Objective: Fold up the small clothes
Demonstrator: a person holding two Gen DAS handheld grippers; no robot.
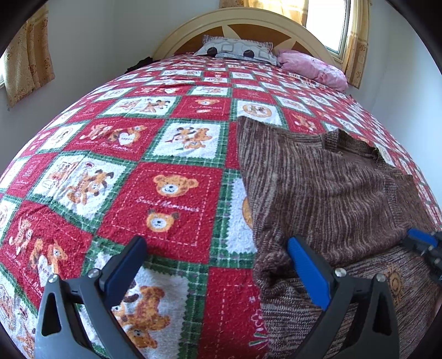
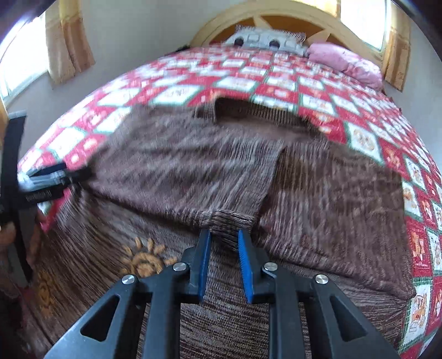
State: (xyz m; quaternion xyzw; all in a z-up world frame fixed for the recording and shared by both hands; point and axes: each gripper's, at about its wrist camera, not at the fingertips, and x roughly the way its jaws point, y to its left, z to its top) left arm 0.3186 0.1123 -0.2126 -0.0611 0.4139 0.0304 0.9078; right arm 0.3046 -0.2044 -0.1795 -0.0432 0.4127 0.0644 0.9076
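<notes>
A brown knit sweater (image 1: 326, 193) lies spread on the bed, partly folded, with its neck opening toward the headboard; it fills the middle of the right wrist view (image 2: 207, 171). My left gripper (image 1: 218, 245) is open at the sweater's left edge, its right finger over the knit and its left finger over the bedspread. My right gripper (image 2: 224, 234) is nearly shut, its fingers pinching the ribbed cuff of a sleeve (image 2: 229, 221) folded across the body. The right gripper's tip shows at the right edge of the left wrist view (image 1: 422, 243).
The bed carries a red, green and white teddy-bear bedspread (image 1: 171, 193). A grey patterned pillow (image 1: 237, 49) and a pink pillow (image 1: 312, 66) lie by the arched headboard (image 1: 248, 19). Curtained windows flank the bed. The right wrist view is motion-blurred.
</notes>
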